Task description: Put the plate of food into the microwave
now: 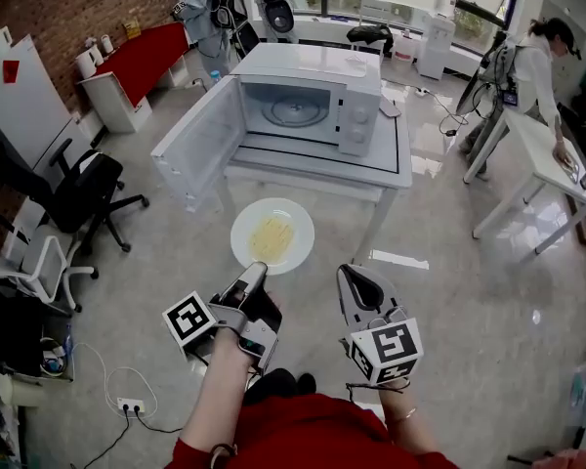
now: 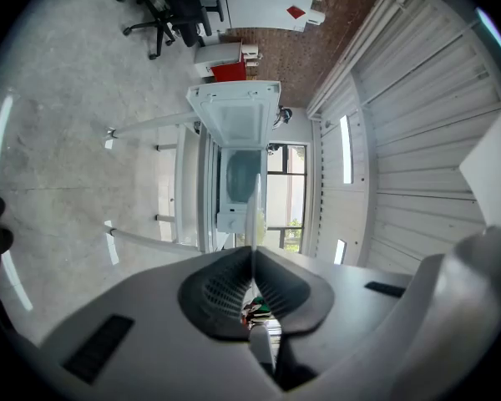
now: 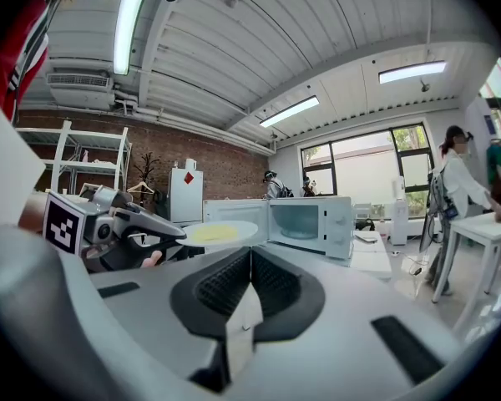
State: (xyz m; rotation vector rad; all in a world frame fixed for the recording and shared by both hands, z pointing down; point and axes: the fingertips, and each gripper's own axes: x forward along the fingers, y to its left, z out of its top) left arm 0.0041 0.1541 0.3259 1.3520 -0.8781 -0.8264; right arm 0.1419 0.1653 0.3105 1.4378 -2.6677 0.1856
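A white plate [image 1: 272, 235] of pale yellow food hangs in the air in front of the table, level, and my left gripper [image 1: 257, 267] is shut on its near rim. In the left gripper view the plate [image 2: 255, 211] shows edge-on, pinched between the shut jaws of that gripper [image 2: 252, 253]. The white microwave [image 1: 308, 96] stands on the white table [image 1: 391, 169], its door [image 1: 197, 145] swung open to the left and its cavity empty. My right gripper [image 1: 355, 274] is shut and empty, to the right of the plate [image 3: 221, 233].
A black office chair [image 1: 83, 193] and a white chair [image 1: 39, 267] stand at the left. A second white table [image 1: 542, 164] is at the right, with a person [image 1: 532, 66] beside it. A red-topped cabinet [image 1: 142, 57] is at the back left.
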